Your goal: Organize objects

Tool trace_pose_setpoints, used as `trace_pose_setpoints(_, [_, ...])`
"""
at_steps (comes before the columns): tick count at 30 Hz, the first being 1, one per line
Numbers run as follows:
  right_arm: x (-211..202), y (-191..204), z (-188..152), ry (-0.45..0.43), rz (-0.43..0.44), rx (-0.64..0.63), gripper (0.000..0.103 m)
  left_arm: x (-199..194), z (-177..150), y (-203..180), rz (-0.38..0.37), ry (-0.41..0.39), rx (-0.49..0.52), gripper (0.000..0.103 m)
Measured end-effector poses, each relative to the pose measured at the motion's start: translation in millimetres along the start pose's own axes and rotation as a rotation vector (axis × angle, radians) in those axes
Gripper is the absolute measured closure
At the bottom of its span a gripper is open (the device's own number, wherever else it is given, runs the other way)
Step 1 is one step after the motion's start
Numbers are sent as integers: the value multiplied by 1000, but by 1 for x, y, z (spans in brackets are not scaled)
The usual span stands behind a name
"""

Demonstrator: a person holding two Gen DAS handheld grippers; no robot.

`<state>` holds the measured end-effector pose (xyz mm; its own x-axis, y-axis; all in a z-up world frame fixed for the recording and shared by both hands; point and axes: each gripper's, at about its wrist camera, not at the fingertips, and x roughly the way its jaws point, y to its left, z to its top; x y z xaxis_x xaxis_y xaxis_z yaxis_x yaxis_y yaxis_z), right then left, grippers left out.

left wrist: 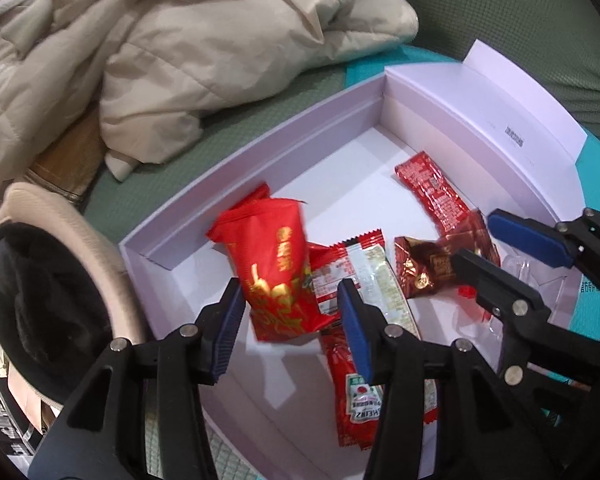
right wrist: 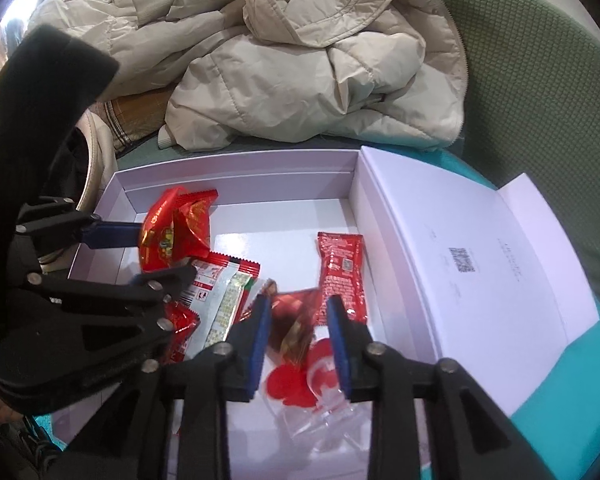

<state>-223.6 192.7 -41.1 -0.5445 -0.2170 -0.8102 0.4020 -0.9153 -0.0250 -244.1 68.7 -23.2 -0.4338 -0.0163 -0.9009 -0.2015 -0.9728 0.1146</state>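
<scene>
Organising looks well advanced: the shallow white cardboard box (right wrist: 236, 168) with its hinged lid folded open on the right already holds every snack visible, and no loose packet shows on the green cushioned seat (left wrist: 260, 108) around it. In the box: a white-and-red printed sachet (right wrist: 228, 300) near the middle, a red ketchup sachet (left wrist: 358, 396) toward the near edge, a flat red foil sachet (right wrist: 340, 276) toward the lid side, and a clear plastic wrapper with red print (right wrist: 304, 384) by the near edge. The left gripper (left wrist: 290, 312) has its jaws parted around a bright red crinkled snack pouch (left wrist: 276, 268); the pouch stands tilted near the box's far-left corner, long axis running from that corner down toward the near edge, crimped end uppermost. Whether the pads still press it I cannot tell; it seems to be let go. The right gripper (right wrist: 298, 344) is released, jaws apart on either side of a dark red-and-gold foil candy (right wrist: 296, 320) that lies on the box floor, long axis roughly far-to-near, no pad touching it. Judged remaining: withdraw both grippers, perhaps close the lid. A beige quilted jacket (right wrist: 280, 60) lies beyond the box's far edge.
</scene>
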Motion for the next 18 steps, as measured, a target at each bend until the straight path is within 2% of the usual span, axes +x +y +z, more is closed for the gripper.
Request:
trace_pose_setpoints(3, [-13, 1, 0, -19, -4, 7, 58, -10, -2, 3, 9, -35, -7, 57])
trace_pose_setpoints(7, [-34, 5, 1, -46, -38, 11, 52, -26, -7, 7, 21, -68, -31, 56])
trace_pose_setpoints(11, [-54, 5, 0, -89, -76, 51, 38, -43, -9, 11, 22, -97, -37, 55])
trace_pose_setpoints(13, [-64, 6, -1, -107, -99, 64, 37, -57, -9, 16, 22, -113, -67, 55])
trace_pose_setpoints(15, [-73, 6, -1, -118, -106, 75, 36, -71, -10, 18, 21, -140, -81, 48])
trace_pose_setpoints(18, [-93, 8, -2, -145, -133, 79, 33, -90, -14, 19, 69, -171, -87, 43])
